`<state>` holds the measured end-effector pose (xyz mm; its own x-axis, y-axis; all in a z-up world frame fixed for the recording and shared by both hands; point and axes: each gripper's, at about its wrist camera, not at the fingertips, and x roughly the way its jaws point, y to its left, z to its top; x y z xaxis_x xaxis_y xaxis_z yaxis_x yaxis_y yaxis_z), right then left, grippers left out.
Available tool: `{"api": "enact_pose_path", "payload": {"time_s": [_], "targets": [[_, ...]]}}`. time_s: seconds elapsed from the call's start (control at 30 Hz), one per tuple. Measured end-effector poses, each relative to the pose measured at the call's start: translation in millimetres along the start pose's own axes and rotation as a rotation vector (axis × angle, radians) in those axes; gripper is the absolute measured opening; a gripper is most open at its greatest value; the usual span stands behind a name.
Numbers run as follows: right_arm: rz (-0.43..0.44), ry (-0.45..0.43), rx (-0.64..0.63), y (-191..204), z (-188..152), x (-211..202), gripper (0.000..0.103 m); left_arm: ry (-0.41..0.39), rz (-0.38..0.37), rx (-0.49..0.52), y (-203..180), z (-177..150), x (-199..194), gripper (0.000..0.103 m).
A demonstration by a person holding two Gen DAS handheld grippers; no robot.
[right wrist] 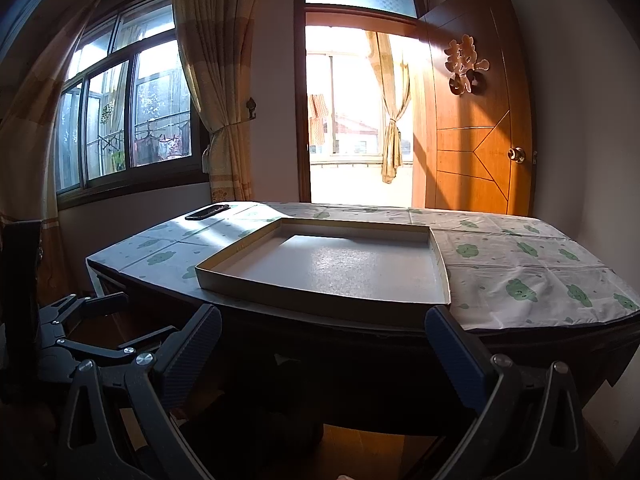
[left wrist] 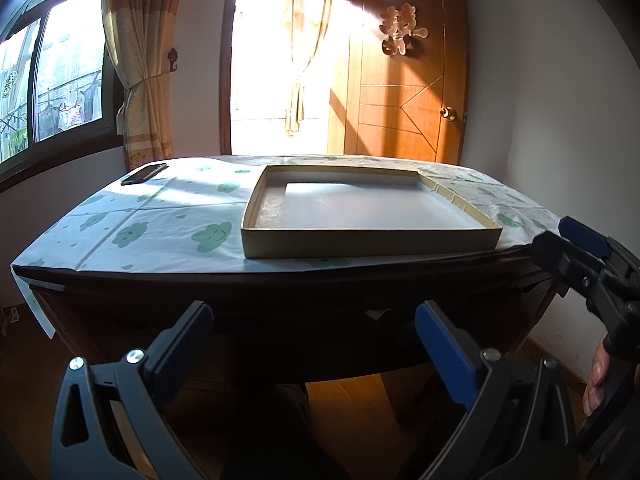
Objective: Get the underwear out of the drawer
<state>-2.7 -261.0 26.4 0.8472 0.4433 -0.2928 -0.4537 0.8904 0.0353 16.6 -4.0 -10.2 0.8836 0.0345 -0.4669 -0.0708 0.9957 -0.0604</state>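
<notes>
No underwear shows in either view. The dark wooden table front [left wrist: 280, 312], where a drawer would sit, is in deep shadow, and I cannot make out a drawer or handle there; it is also shadowed in the right wrist view [right wrist: 360, 360]. My left gripper [left wrist: 316, 344] is open and empty, held below and in front of the table edge. My right gripper [right wrist: 324, 344] is open and empty at the same height; it also shows at the right of the left wrist view [left wrist: 576, 252]. The left gripper shows at the lower left of the right wrist view [right wrist: 100, 320].
A shallow empty cardboard box lid [left wrist: 372, 248] [right wrist: 320, 292] lies on the cloud-print tablecloth [left wrist: 160, 232] [right wrist: 520, 272]. A dark phone [left wrist: 144, 174] [right wrist: 207, 212] lies at the far left corner. An open wooden door [left wrist: 408, 80] and curtained window stand behind.
</notes>
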Motion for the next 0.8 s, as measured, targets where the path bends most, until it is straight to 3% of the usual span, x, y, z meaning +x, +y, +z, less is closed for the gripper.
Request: {"api": "enact_pose_path", "payload": {"time_s": [0.8], "targets": [[-0.002,0.003,0.000,6.2,-5.1,-0.5,0.103,-0.002,0.001,-0.003,-2.1,-0.6,-1.7,0.103]]}}
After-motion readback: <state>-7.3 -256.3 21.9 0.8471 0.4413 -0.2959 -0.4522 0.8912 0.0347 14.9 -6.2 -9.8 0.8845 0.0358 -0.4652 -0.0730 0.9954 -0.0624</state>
